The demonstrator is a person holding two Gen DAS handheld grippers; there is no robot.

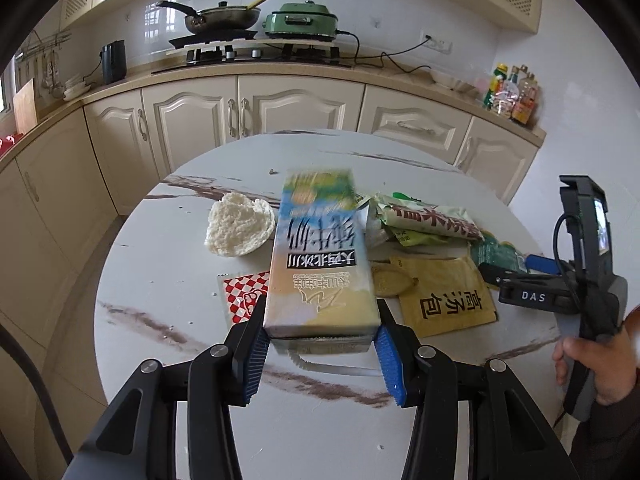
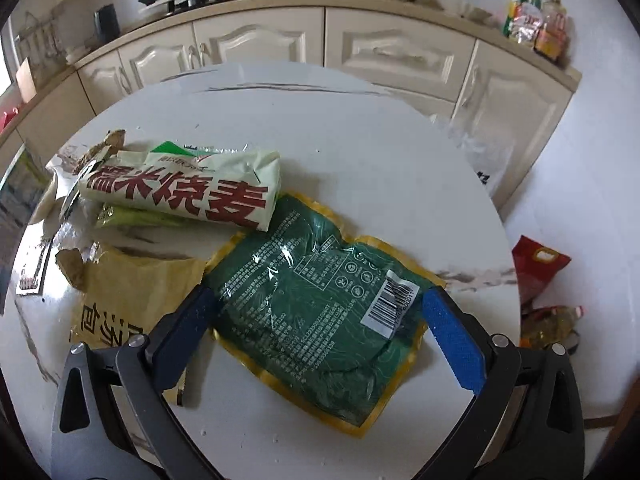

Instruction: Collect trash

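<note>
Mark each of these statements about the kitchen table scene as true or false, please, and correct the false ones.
1. The left gripper holds a drink carton between its blue pads. True.
2. The right gripper is closed on the green packet. False: its jaws stand wide open on either side of the packet, and the pads do not press on it.
3. A piece of white bread lies on the round table. True.
4. The green packet lies on the floor. False: it lies on the table, beside the yellow paper bag.
5. The white wrapper with red characters lies nearer the cabinets than the green packet. True.
</note>
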